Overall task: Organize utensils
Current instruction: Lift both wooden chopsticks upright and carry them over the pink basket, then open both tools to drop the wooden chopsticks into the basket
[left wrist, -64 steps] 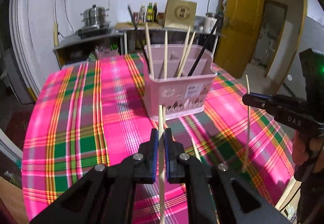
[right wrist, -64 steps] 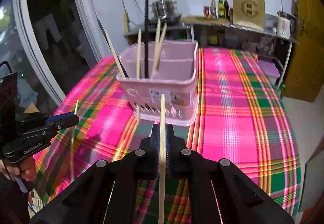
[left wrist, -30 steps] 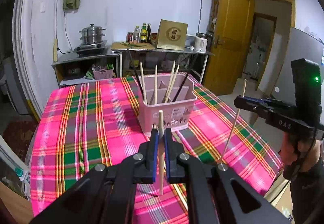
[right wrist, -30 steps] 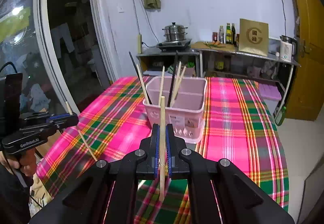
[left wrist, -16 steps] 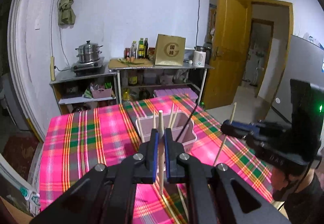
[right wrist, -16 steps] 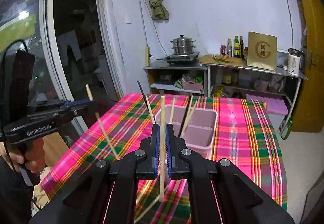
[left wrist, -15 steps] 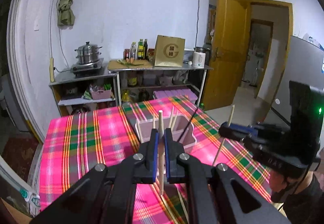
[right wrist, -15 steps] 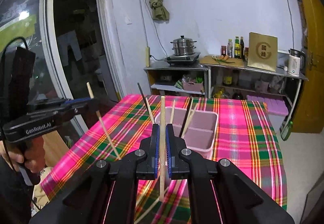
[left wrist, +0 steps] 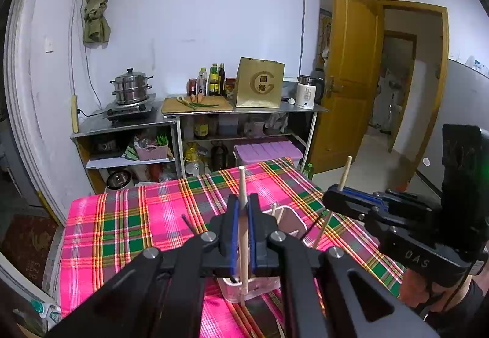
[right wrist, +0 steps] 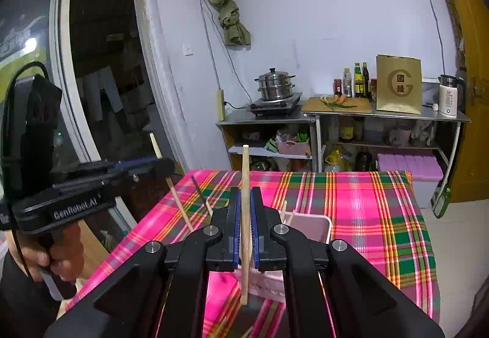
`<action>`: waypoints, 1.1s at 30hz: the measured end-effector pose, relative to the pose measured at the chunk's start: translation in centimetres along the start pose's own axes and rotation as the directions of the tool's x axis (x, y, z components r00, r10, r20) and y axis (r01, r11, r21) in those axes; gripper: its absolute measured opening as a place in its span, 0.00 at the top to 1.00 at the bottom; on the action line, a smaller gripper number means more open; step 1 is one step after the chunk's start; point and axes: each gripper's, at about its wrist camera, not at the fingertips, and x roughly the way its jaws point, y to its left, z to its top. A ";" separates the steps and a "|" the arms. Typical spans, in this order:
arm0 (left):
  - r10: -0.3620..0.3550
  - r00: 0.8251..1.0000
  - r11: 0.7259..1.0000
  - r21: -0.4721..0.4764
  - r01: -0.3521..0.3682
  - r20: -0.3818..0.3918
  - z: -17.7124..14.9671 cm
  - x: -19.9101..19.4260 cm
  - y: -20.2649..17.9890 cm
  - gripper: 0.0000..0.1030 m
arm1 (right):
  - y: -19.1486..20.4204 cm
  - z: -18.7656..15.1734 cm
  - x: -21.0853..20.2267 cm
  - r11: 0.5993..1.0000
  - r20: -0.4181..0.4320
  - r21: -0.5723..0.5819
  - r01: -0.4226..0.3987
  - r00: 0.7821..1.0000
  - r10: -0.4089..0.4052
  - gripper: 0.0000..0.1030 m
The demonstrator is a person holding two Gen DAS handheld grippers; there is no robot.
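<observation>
My left gripper [left wrist: 241, 209] is shut on a pale wooden chopstick [left wrist: 242, 182] that stands upright between the jaws. Behind and below the jaws sits the pink utensil holder [left wrist: 292, 217], mostly hidden, with several chopsticks in it. At the right of the left wrist view, the right gripper [left wrist: 339, 196] holds a second, tilted wooden chopstick [left wrist: 347, 170]. In the right wrist view, my right gripper [right wrist: 245, 206] is shut on that chopstick [right wrist: 245, 167], above the near side of the holder [right wrist: 314, 226]. The left gripper [right wrist: 162, 165] shows at the left with its chopstick [right wrist: 180, 206].
The holder stands on a table with a pink and green plaid cloth [left wrist: 122, 231]. A metal shelf unit [left wrist: 171, 121] with a steamer pot, bottles and a kettle lines the far wall. A yellow door [left wrist: 351, 78] stands open at right. A hand [right wrist: 36, 255] grips the left handle.
Both grippers have risen and drawn back from the table, each still holding its chopstick. The pink holder has sunk lower in both views and is now half hidden behind the jaws.
</observation>
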 end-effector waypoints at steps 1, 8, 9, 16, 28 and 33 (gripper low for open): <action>0.001 1.000 1.000 0.002 -0.001 0.002 0.2 0.3 0.1 0.94 | -0.1 0.2 0.4 1.000 0.003 0.000 0.002 1.000 -0.002 0.94; -0.005 1.000 1.000 0.004 0.005 0.012 1.2 2.1 0.5 0.94 | -0.9 1.2 2.4 1.000 0.015 0.021 0.007 1.000 -0.008 0.94; -0.001 1.000 1.000 0.009 0.001 0.014 1.2 2.4 0.5 0.94 | -1.0 1.3 2.7 1.000 0.016 0.021 0.009 1.000 -0.009 0.94; -0.015 1.000 1.000 0.009 0.016 -0.009 -0.1 4.4 0.8 0.94 | -1.1 0.2 4.8 1.000 -0.003 0.010 0.017 1.000 -0.017 0.95; -0.019 0.995 1.000 -0.011 0.018 -0.098 -4.6 6.4 1.0 0.94 | -1.0 -2.8 4.6 0.997 -0.037 -0.043 0.060 0.997 -0.061 0.94; -0.025 0.992 1.000 -0.022 0.022 -0.123 -6.0 6.8 1.1 0.94 | -0.2 -4.7 5.2 0.994 -0.074 -0.079 0.075 0.994 -0.081 0.95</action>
